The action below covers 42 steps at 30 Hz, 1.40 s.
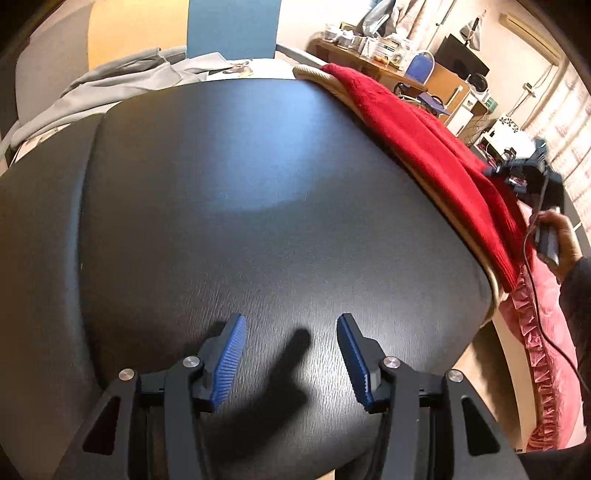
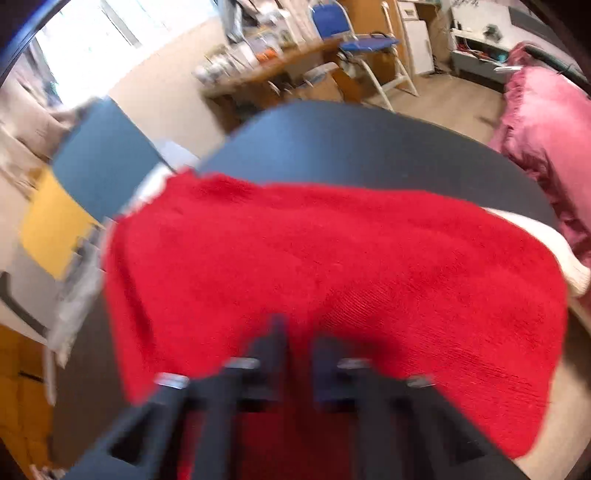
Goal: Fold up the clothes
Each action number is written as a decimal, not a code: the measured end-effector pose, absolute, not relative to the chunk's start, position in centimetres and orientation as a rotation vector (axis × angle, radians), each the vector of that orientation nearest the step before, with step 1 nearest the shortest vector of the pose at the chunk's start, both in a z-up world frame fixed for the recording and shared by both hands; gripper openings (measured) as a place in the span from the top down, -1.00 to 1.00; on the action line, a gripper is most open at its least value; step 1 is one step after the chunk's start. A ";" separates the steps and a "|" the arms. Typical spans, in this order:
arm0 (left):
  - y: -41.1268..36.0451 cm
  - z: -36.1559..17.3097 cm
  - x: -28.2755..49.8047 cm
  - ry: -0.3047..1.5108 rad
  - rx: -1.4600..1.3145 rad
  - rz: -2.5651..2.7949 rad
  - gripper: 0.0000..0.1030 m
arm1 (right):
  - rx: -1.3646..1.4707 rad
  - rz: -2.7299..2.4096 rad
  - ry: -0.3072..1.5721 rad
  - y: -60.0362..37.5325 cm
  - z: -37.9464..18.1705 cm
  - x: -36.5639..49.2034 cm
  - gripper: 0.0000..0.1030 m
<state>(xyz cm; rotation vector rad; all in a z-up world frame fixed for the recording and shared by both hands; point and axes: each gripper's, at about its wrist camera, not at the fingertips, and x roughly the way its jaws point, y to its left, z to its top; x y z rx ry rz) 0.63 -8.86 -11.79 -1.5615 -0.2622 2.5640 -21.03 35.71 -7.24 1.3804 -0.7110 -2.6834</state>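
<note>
A red knitted sweater [image 2: 332,251] lies over the near part of a black table [image 2: 351,147], on top of a cream garment [image 2: 546,236]. In the blurred right wrist view my right gripper [image 2: 299,332] has its fingers drawn close together on a pinch of the red knit. In the left wrist view the red sweater [image 1: 424,147] drapes along the table's right edge, with the right gripper [image 1: 517,173] at its rim and a hand [image 1: 561,240] behind it. My left gripper [image 1: 291,321] hovers open over bare black table [image 1: 258,184], with nothing between its blue pads.
A grey garment [image 1: 110,88] lies at the far left edge of the table, by a blue panel [image 1: 231,26]. A pink ruffled cushion [image 1: 543,332] sits beside the table on the right. A cluttered desk and a blue chair [image 2: 354,33] stand beyond.
</note>
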 end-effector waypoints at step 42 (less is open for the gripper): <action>20.1 -9.8 -20.2 -0.100 -1.545 2.197 0.72 | 1.340 -2.862 -0.276 42.6 -9.5 -11.9 -0.79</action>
